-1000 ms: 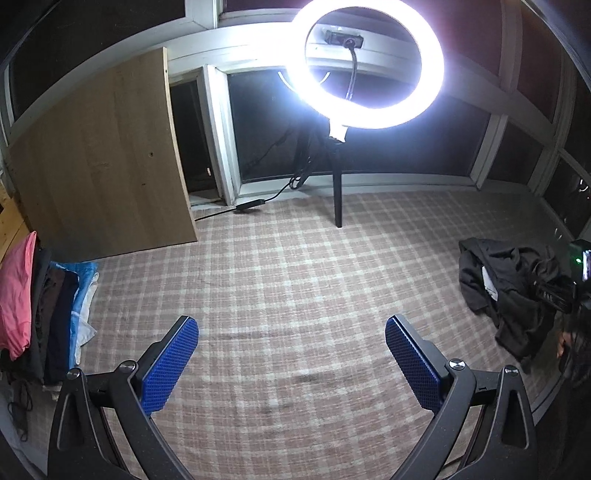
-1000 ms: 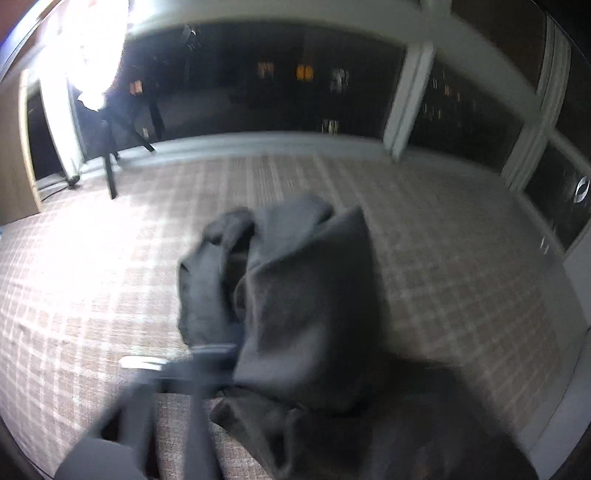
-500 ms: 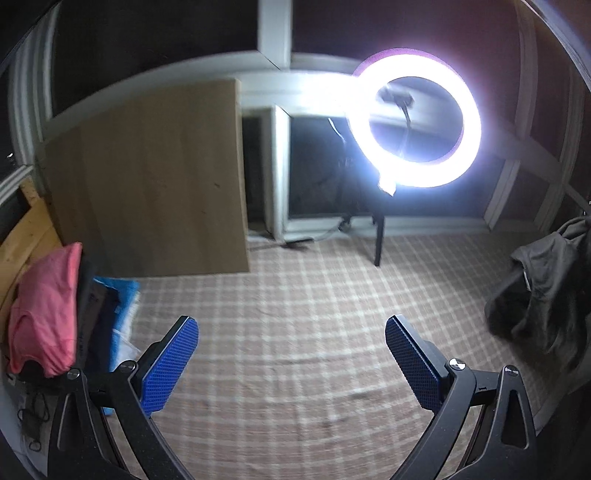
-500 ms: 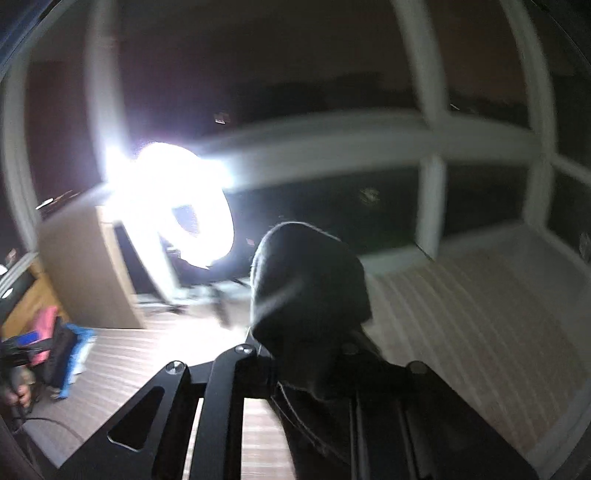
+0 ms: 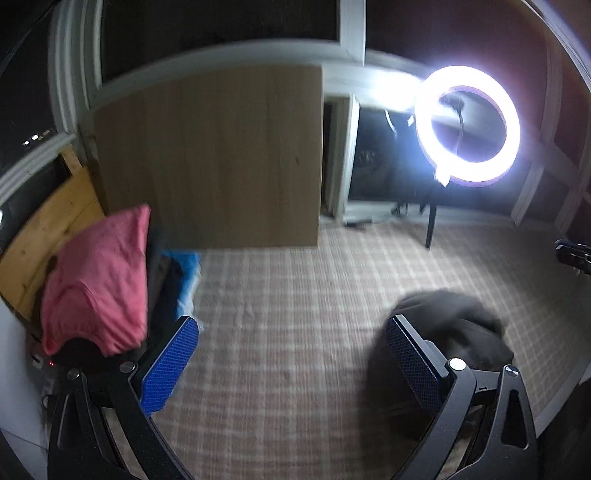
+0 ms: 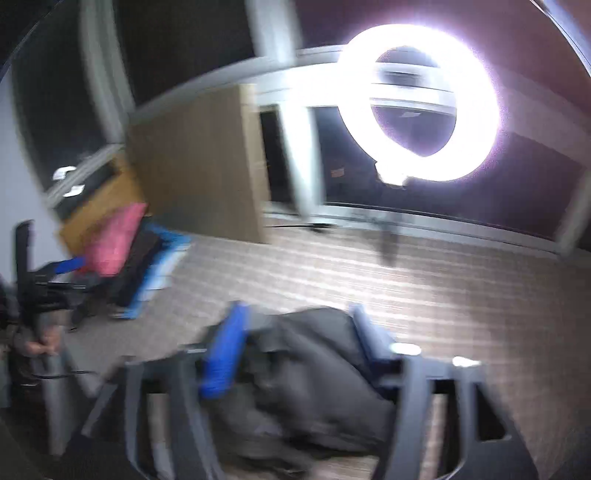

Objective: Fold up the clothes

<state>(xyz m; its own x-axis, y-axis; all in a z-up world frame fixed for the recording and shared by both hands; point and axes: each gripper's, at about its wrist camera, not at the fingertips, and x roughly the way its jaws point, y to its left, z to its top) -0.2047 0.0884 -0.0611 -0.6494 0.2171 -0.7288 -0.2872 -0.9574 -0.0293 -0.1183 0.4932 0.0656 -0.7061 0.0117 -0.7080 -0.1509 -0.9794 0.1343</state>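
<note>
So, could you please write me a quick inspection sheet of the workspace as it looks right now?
Surface: plaid-covered surface, mostly bare in the middle.
Job's things: dark garment lies crumpled on the surface; stack of clothes with a pink garment on top at the left edge.
Clutter: wooden board leaning at the back.
Grippers: left gripper open, empty; right gripper open, its blurred fingers either side of the dark garment.
Cables: a cable near the ring light's stand.
Surroundings: lit ring light, dark windows.
</note>
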